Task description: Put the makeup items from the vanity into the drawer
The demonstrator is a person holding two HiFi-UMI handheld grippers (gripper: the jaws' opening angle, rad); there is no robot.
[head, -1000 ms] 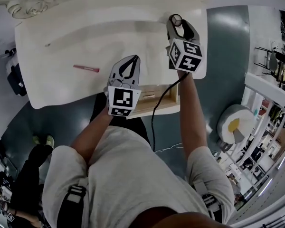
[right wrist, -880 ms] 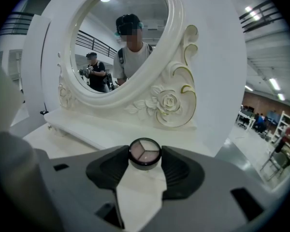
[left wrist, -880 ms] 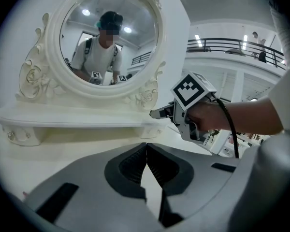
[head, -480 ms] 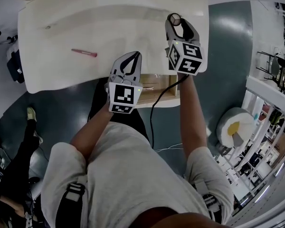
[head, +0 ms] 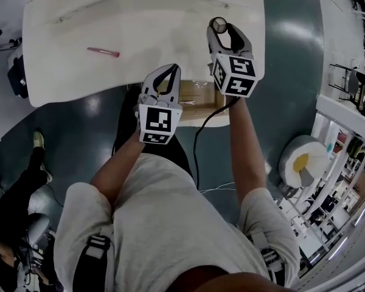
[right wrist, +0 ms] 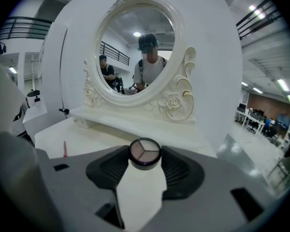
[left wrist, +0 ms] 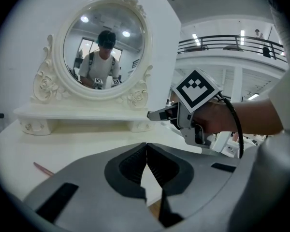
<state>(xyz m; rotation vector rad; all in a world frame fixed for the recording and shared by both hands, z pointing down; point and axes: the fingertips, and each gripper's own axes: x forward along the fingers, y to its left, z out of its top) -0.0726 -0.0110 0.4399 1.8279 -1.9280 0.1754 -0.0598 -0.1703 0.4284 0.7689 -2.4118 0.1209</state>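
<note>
Drawer (head: 198,104): open under the counter (head: 67,72) edge, nearest me, between my two grippers, ready to take things.
Left gripper (left wrist: 146,150): fingers pressed together on nothing, over the drawer front; I reckon it is simply parked out of the way.
Right gripper (head: 221,31): fingers pinching a round compact (right wrist: 145,153) by its rim, face up, over the counter just past the drawer.
Pencil (head: 103,52): pink, flat on the counter, well left; not yet collected.
Mirror (right wrist: 135,47): at the back.
</note>
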